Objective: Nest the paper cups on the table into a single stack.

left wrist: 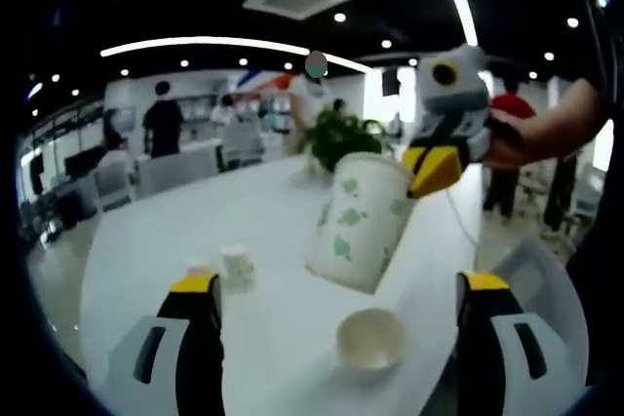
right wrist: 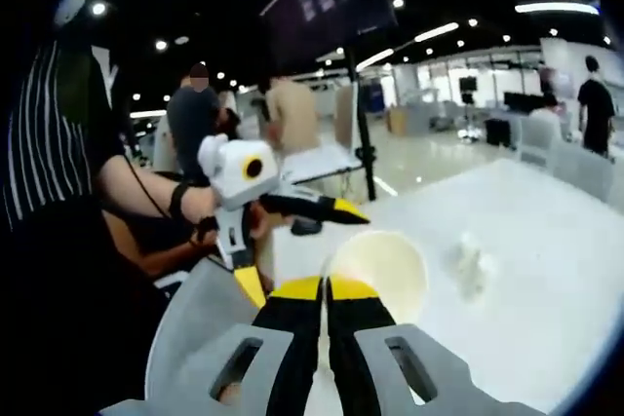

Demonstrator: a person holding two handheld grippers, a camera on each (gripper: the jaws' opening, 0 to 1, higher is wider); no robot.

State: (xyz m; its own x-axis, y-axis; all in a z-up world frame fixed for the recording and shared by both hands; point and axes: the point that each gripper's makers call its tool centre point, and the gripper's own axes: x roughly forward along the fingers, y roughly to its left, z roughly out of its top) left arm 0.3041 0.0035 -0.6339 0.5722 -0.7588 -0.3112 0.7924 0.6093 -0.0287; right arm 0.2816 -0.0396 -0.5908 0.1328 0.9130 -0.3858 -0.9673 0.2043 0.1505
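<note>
White table [left wrist: 263, 231], right hand-held gripper [right wrist: 325, 291] pinching cup [right wrist: 380, 262]

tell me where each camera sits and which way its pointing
Left gripper view: rides the left gripper, looking along its open jaws across the white table at a small cup, an upright cup and a tilted leaf-print cup; the person's forearm shows.
Right gripper view: rides the right gripper, jaws pinching that cup's rim, facing back toward the left gripper; the person's arm shows.
Shared: the leaf-print cup, the table, each other's gripper.
</note>
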